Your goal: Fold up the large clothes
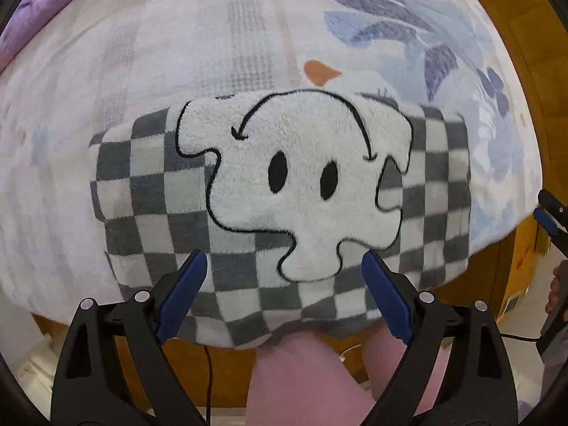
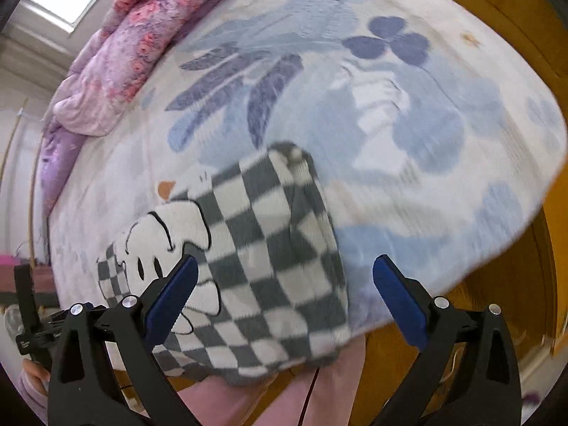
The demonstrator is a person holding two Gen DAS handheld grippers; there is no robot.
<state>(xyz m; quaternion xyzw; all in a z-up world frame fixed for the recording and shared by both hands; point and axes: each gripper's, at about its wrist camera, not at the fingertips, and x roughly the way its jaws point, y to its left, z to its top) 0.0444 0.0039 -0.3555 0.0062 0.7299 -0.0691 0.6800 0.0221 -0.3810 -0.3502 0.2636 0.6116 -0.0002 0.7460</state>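
Observation:
A folded grey-and-white checkered fleece garment (image 1: 149, 191) lies at the bed's near edge, its white fuzzy face patch (image 1: 301, 184) with two black eyes on top. My left gripper (image 1: 284, 266) hangs open straight above its near part, blue pads apart, nothing between them. In the right wrist view the same garment (image 2: 277, 248) sits at lower centre. My right gripper (image 2: 284, 269) is open above its near right side, holding nothing. The right gripper's tip (image 1: 552, 213) shows at the left wrist view's right edge.
The bed carries a pale bedspread (image 1: 177, 53) with blue and purple leaf prints. A purple-pink quilt (image 2: 117, 56) is bunched at the far side. A wooden bed frame (image 2: 497, 17) runs along the right. Pink-clad legs (image 1: 312, 383) stand against the near edge.

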